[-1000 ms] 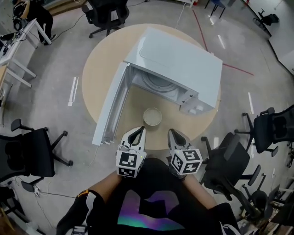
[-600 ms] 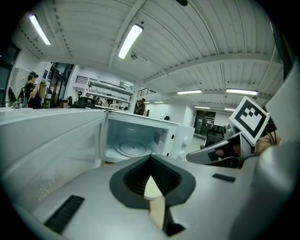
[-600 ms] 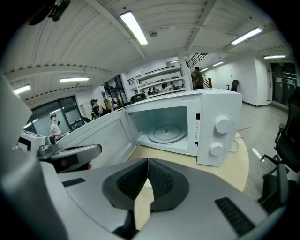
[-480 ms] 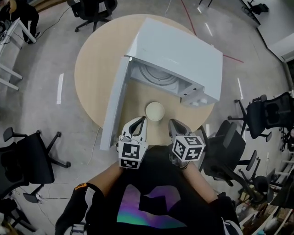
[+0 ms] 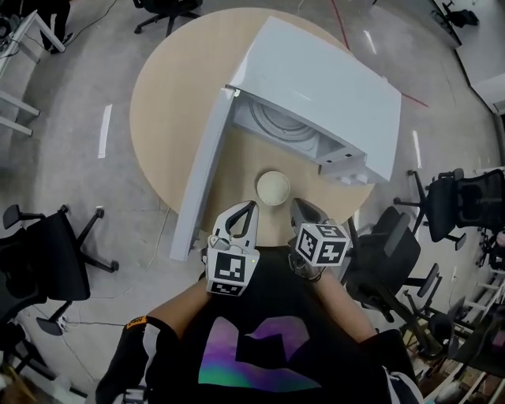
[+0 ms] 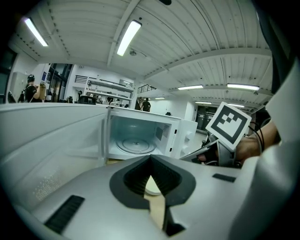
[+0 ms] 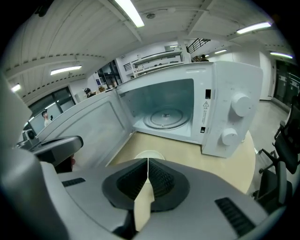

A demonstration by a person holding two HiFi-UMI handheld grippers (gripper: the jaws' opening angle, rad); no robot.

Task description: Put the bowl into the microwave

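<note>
A cream bowl [image 5: 273,188] stands on the round wooden table [image 5: 166,95], just in front of the white microwave [image 5: 331,87]. The microwave's door [image 5: 201,166] is swung wide open to the left, and the glass turntable [image 7: 164,116] inside is bare. My left gripper [image 5: 252,207] sits at the table's near edge, just left of the bowl, jaws shut on nothing. My right gripper [image 5: 298,203] hovers just right of the bowl, also shut and empty. In the left gripper view the bowl [image 6: 153,187] peeks from behind the closed jaws; in the right gripper view its rim [image 7: 149,154] shows above them.
Black office chairs stand around the table: one at the left [image 5: 39,260], two at the right [image 5: 394,260] [image 5: 465,197], one at the far side [image 5: 166,9]. The microwave's control knobs [image 7: 236,117] face right. Grey floor surrounds the table.
The head view has shifted a little, so the table sits slightly higher in the picture. Both grippers stay shut beside the bowl, which has not moved.
</note>
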